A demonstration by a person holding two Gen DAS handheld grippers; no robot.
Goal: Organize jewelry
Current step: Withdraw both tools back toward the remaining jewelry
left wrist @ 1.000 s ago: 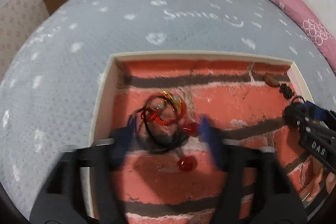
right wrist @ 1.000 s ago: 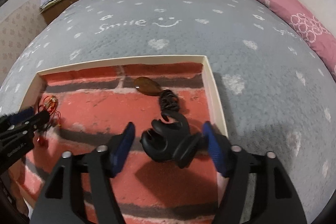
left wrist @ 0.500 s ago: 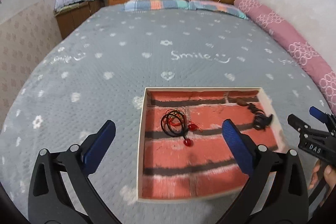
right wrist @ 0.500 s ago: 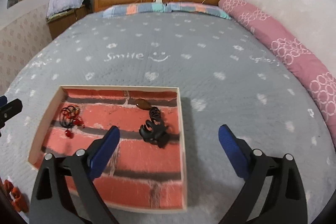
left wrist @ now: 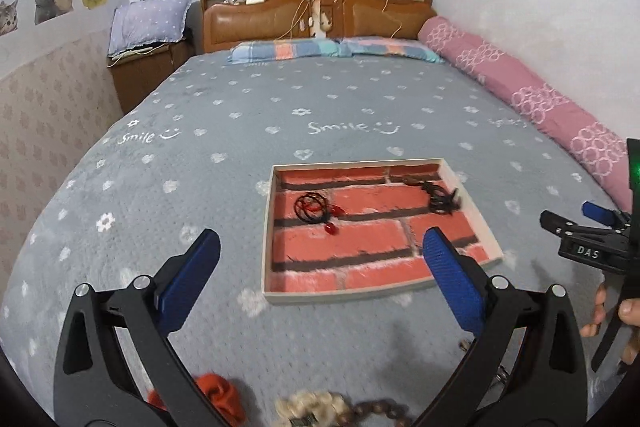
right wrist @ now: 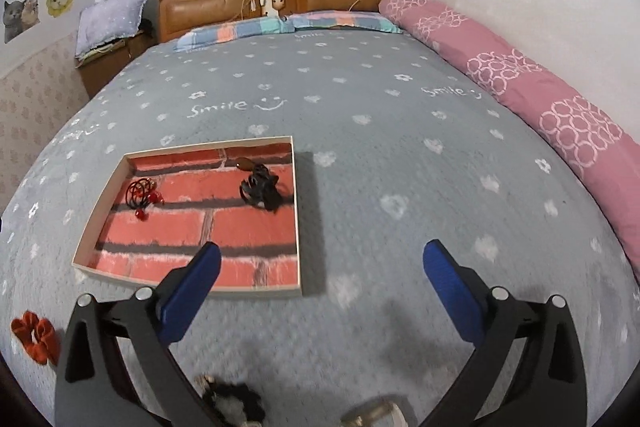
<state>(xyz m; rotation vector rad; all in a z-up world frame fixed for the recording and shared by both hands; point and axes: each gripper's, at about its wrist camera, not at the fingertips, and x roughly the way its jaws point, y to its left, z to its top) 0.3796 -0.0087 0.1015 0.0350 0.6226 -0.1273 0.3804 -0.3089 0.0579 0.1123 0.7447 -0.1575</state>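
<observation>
Holding nothing, the left gripper and right gripper gape wide over the bedspread, the red bracelet and black clip lying in the tray, while the scrunchie and beads nearby await sorting.

Both wrist cameras look forward and downward along their own tools, from above the near end of the bed toward the far headboard. The left view has the brick-patterned tray ahead at centre; the right view stands further right, with the tray at its left. Both share the tray, bed, headboard and pink bolster.
</observation>
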